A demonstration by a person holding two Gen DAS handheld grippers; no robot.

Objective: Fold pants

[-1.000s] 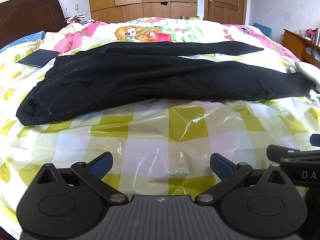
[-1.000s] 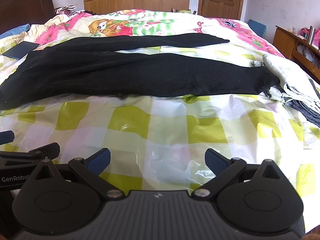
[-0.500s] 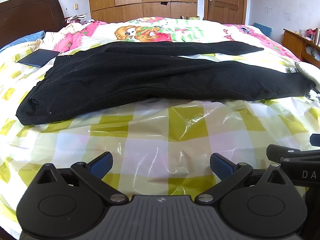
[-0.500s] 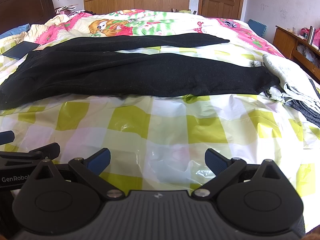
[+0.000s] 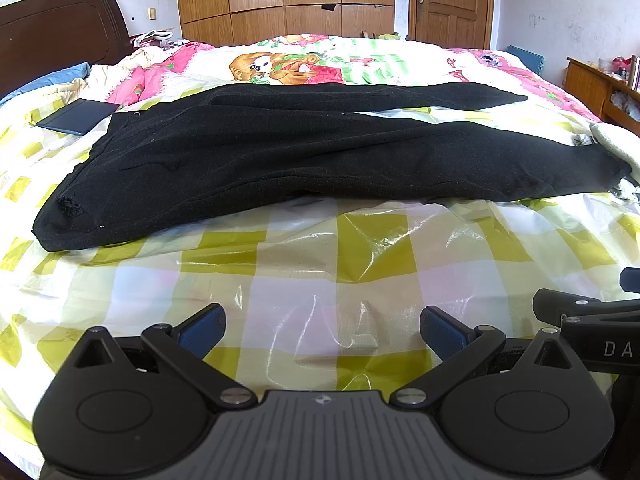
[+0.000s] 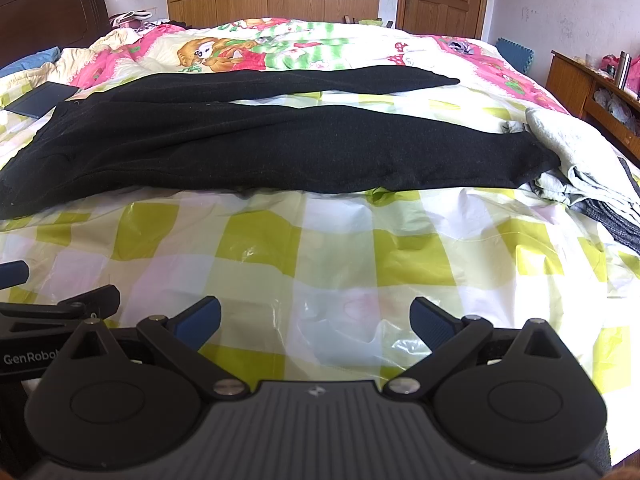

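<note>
Black pants [image 5: 304, 160] lie spread flat across the bed, waistband to the left, both legs running right and splayed apart. The right wrist view shows the same pants [image 6: 280, 148] with the near leg's cuff ending by a grey garment. My left gripper [image 5: 322, 330] hovers open over the checked sheet, well short of the pants' near edge, nothing between its fingers. My right gripper [image 6: 316, 320] is likewise open and empty, beside the left one and just as far from the pants.
A yellow-and-white checked plastic sheet [image 5: 320, 264] covers the near bed. A dark tablet [image 5: 78, 116] lies by the waistband. Grey and dark clothes [image 6: 580, 168] are piled at the right. A wooden side cabinet [image 6: 592, 88] stands beyond the bed's right edge.
</note>
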